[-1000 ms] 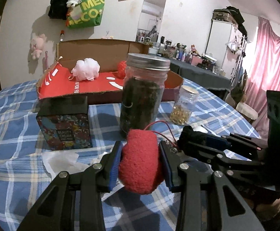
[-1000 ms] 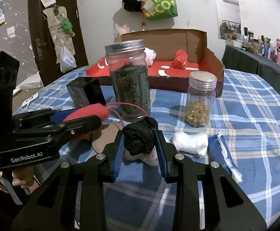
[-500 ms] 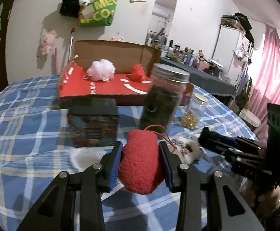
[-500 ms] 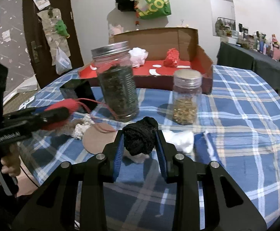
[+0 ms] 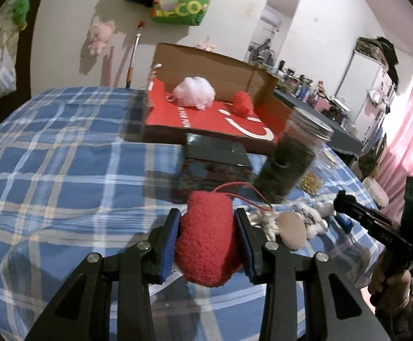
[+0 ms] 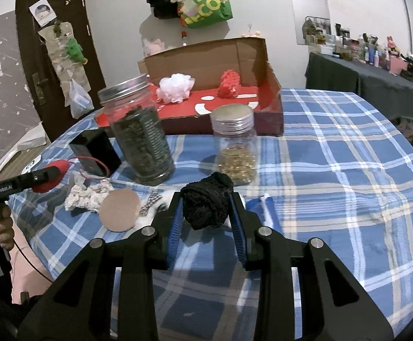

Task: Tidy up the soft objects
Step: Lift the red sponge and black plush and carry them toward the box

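My left gripper [image 5: 208,237] is clenched on a red fleece pouch [image 5: 206,238]; both blue pads press into its sides, and a thin red cord [image 5: 240,191] trails from its top. My right gripper [image 6: 206,209] is likewise closed on a black knitted bundle [image 6: 206,203], jaws narrowed to the width of the fabric. Both items hang clear of the blue plaid tablecloth [image 6: 334,170], which I judge to be a carry posture rather than a placement.

Just beyond the right gripper lie loose items not yet collected: a round tan pad [image 6: 119,210], a white crocheted piece [image 6: 88,196] beside it, and a blue pouch [image 6: 256,206] to the right. I judge these remain because both grippers are occupied.

Further out stand hard goods: a large jar of dark dried leaves [image 6: 138,130], a smaller jar of golden beads [image 6: 236,145], and a black box [image 6: 94,150]. They stand between me and the destination, so my approach must pass beside or over them.

At the far side sits the red-lined cardboard box [image 6: 274,113], already holding a white mesh pouf [image 6: 175,88] and a red knitted ball [image 6: 229,83]. This appears to be the collection point for both held items.
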The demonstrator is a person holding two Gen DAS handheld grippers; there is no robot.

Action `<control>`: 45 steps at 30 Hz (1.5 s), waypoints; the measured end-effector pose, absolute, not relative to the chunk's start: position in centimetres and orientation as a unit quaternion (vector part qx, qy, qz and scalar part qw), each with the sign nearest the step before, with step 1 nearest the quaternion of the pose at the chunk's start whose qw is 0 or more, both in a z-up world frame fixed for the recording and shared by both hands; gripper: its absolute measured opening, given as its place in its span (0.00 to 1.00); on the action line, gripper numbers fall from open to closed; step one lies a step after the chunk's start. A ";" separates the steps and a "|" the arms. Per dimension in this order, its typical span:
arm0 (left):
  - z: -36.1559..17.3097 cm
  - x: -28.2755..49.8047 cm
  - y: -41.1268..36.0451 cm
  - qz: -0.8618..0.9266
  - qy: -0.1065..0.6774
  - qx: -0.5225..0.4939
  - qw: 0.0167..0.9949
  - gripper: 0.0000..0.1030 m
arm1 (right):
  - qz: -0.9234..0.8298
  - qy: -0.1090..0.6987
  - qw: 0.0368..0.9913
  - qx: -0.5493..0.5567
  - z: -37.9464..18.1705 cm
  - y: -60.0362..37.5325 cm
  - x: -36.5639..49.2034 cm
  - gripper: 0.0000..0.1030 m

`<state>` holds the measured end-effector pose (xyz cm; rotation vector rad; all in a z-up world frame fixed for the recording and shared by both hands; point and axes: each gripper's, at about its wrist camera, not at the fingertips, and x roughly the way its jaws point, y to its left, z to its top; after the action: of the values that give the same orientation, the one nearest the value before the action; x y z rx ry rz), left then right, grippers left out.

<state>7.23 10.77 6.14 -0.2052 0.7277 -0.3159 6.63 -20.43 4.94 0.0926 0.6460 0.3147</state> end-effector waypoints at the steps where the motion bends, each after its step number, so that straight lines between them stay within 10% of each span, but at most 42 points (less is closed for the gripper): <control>1: 6.1 7.4 11.2 -0.150 0.356 -0.106 0.916 0.39 | 0.152 0.317 0.935 0.046 5.0 -20.7 6.7 0.30; 45: 10.2 20.0 13.0 -0.228 0.335 0.051 0.913 0.39 | 0.218 0.391 0.892 0.060 7.8 -27.6 19.6 0.30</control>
<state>19.96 13.01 10.19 0.1058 0.6899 -0.4690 19.64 -27.63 7.81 0.1240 0.8104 0.4515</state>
